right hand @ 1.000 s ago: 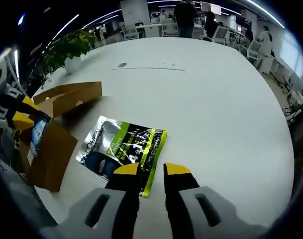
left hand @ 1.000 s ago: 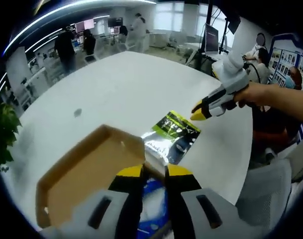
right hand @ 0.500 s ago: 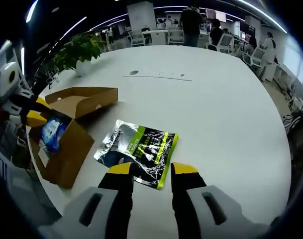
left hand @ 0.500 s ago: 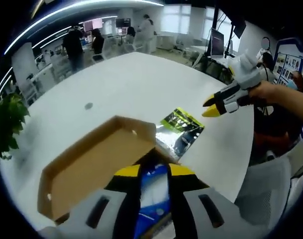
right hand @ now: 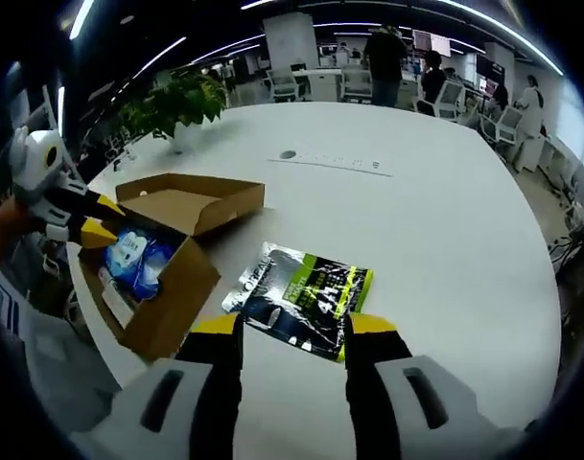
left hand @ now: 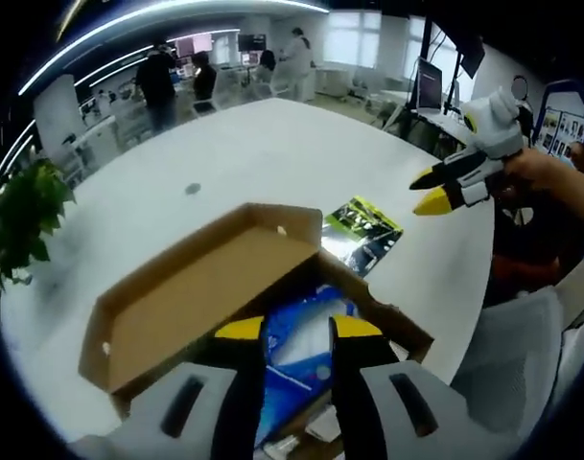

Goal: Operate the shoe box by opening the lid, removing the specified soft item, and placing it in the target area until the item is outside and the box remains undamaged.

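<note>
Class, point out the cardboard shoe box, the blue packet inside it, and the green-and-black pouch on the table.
cardboard shoe box [right hand: 172, 292], right gripper view, front side wall.
blue packet [right hand: 135, 257], right gripper view, its middle.
green-and-black pouch [right hand: 311, 298], right gripper view, printed face.

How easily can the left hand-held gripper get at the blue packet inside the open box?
Probably easily: the lid is folded back, the blue packet lies uncovered, and the left hand-held gripper hovers open just above it.
</note>
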Motion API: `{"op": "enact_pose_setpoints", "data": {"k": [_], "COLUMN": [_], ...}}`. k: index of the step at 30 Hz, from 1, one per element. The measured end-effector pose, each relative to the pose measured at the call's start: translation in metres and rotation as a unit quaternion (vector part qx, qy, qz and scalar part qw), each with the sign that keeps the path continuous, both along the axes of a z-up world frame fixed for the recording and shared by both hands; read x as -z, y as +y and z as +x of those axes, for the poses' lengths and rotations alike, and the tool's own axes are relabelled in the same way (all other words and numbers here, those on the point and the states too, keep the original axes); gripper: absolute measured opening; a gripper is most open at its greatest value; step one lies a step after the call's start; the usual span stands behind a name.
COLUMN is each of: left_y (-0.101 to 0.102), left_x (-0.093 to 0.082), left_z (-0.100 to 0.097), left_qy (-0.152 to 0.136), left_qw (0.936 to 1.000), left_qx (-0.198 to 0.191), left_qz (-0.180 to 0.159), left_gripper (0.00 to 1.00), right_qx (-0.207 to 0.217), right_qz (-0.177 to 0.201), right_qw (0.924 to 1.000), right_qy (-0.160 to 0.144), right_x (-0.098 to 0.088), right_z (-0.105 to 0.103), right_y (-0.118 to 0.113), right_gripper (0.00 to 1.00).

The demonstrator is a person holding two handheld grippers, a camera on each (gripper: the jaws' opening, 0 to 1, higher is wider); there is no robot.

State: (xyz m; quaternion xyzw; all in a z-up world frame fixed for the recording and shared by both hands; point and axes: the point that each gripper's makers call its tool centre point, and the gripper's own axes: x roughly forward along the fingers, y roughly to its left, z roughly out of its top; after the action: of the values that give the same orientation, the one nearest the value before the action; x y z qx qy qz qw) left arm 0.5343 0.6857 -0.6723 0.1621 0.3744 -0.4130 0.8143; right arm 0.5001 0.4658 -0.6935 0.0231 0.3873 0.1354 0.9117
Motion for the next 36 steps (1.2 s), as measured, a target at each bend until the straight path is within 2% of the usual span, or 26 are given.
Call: {"op": "enact_pose_setpoints", "data": {"k": [16, 24, 36], "left_y": [0.056, 0.082, 0.117], "left_x": [-0.002, -0.001, 0.002], "left_z": [-0.005, -0.006, -0.005], "left_qy": [-0.006, -0.007, -0.006], "left_qw": [0.9988, 0.9974, 0.994], "left_qx": [-0.048, -0.071, -0.109], "left_qz": [0.001, 0.002, 0.0], "left_gripper": [0.31, 0.32, 0.33], "right_qx": [-0.042, -0.081, -0.115], "right_qz": [0.027, 0.027, 0.036], "right_qw": [0.9987, 0.9963, 0.9926], "right_qy": [-0.011, -0.01, -0.008], "right_x": [-0.016, -0.018, -0.02], "right_z": [-0.003, -0.003, -0.001], "right_y": [0.051, 0.084, 0.118], "right_gripper": [0.48, 0.48, 0.47]}}
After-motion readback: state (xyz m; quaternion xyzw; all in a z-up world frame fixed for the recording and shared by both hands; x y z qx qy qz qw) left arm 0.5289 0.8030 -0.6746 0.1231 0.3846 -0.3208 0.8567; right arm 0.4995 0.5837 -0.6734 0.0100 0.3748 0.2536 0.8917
